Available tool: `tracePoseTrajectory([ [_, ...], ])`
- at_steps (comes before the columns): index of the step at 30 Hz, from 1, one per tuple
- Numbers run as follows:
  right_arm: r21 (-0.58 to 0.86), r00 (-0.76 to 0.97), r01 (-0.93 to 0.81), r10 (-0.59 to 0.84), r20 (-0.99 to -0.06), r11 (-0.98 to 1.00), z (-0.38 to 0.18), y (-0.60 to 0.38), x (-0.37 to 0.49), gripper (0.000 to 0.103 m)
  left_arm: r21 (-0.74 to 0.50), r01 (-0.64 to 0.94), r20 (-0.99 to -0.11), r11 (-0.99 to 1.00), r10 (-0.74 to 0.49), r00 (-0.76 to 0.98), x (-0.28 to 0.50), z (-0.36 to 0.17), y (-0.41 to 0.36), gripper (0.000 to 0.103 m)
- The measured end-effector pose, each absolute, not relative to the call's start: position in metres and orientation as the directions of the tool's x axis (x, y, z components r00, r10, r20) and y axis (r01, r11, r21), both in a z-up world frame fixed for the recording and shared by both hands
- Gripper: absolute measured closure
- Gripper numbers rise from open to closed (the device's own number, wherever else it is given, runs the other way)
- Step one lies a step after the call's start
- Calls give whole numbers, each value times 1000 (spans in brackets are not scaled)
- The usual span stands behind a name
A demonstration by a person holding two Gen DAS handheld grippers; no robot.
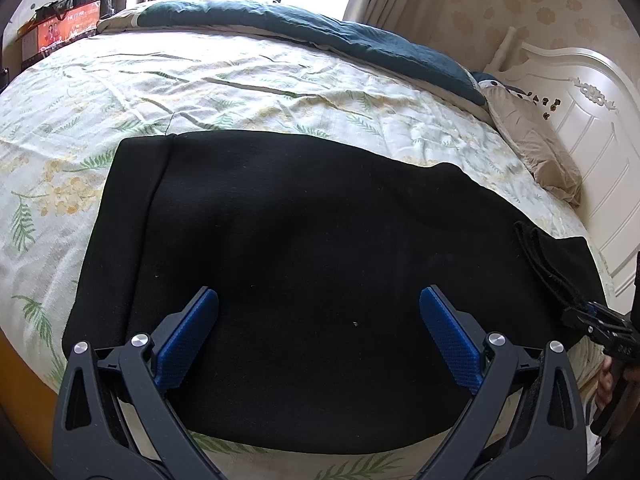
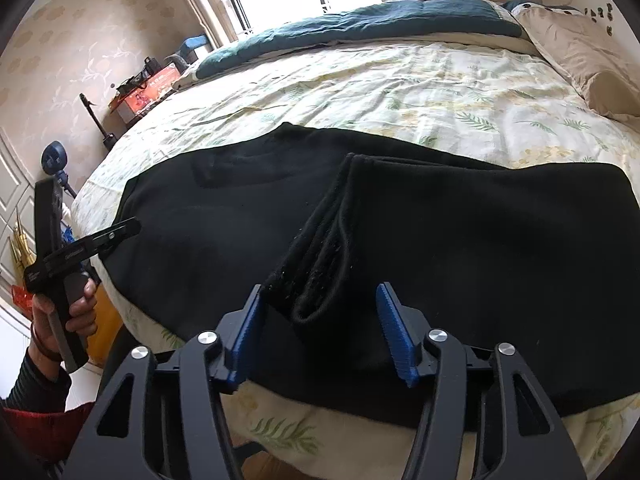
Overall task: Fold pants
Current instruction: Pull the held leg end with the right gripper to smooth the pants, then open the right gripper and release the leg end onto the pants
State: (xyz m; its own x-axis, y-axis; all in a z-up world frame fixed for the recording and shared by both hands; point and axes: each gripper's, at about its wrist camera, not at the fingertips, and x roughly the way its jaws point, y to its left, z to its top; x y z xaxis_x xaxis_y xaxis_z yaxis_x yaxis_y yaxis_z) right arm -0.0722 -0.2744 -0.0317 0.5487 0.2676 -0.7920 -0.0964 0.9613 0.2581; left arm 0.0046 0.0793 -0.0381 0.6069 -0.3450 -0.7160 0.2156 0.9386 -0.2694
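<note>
Black pants [image 1: 304, 248] lie spread flat across the near side of the bed, also in the right wrist view [image 2: 480, 248]. A ribbed cuff or waistband end [image 2: 316, 268] is folded over and lies on top of the pants, reaching between the right gripper's fingers. My left gripper [image 1: 319, 300] is open and empty, hovering just above the middle of the pants. My right gripper [image 2: 320, 300] is open, its blue pads either side of the ribbed end without closing on it. The right gripper also shows at the edge of the left wrist view [image 1: 596, 324].
The bed has a floral sheet [image 1: 240, 92], a dark teal blanket [image 1: 320, 28] at the far side, and a beige pillow [image 1: 532, 148] by the white headboard [image 1: 592, 120]. Boxes and bags [image 1: 64, 28] stand beyond the bed's far left corner. The bed's front edge is just below the grippers.
</note>
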Motion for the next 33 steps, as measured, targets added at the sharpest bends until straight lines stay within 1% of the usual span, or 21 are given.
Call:
tracePoseTrajectory([
  [7, 247, 542, -123, 274, -794, 961, -24, -271, -91, 43, -253, 221, -721, 942, -336, 607, 6, -39, 78, 3],
  [10, 319, 556, -120, 330, -763, 940, -7, -286, -101, 43, -238, 229, -724, 944, -330, 606, 6, -40, 77, 3],
  [11, 351, 575, -107, 346, -742, 930, 1, -298, -104, 43, -236, 232, -724, 944, -330, 606, 6, -40, 77, 3],
  [12, 386, 607, -78, 351, -713, 919, 11, -316, -106, 40, -236, 233, -724, 943, -331, 605, 6, -40, 78, 3],
  [13, 414, 647, -41, 340, -683, 909, 21, -339, -109, 34, -237, 232, -724, 943, -331, 606, 6, -40, 78, 3],
  [16, 452, 734, 118, 229, -639, 884, 34, -410, -112, 32, -239, 229, -724, 944, -330, 606, 6, -41, 78, 3],
  [18, 486, 751, 239, 157, -641, 840, 23, -465, -105, 32, -240, 225, -722, 944, -329, 608, 7, -41, 79, 3],
  [20, 499, 714, 336, 130, -688, 799, 1, -501, -93, 32, -234, 222, -723, 946, -323, 611, 7, -41, 77, 3],
  [22, 562, 692, 357, 193, -695, 746, -24, -523, -80, 33, -225, 220, -724, 949, -314, 614, 7, -41, 76, 3],
  [24, 649, 687, 323, 301, -662, 689, -41, -532, -67, 33, -212, 222, -727, 952, -306, 615, 7, -41, 74, 3],
  [26, 697, 680, 318, 358, -640, 643, -57, -538, -55, 48, -201, 224, -731, 954, -299, 613, 7, -41, 73, 3],
  [27, 700, 673, 313, 371, -640, 642, -62, -537, -50, 70, -200, 223, -733, 954, -297, 612, 8, -41, 73, 3],
  [28, 686, 663, 319, 363, -654, 654, -67, -537, -48, 75, -202, 222, -734, 954, -297, 611, 8, -41, 73, 3],
  [29, 686, 660, 322, 365, -657, 652, -73, -539, -48, 76, -204, 221, -735, 954, -298, 609, 9, -41, 73, 3],
  [32, 720, 678, 310, 386, -626, 621, -75, -543, -52, 77, -199, 223, -736, 954, -295, 609, 9, -41, 73, 3],
  [33, 730, 684, 301, 395, -614, 614, -73, -542, -55, 74, -197, 223, -737, 955, -294, 609, 9, -41, 73, 3],
])
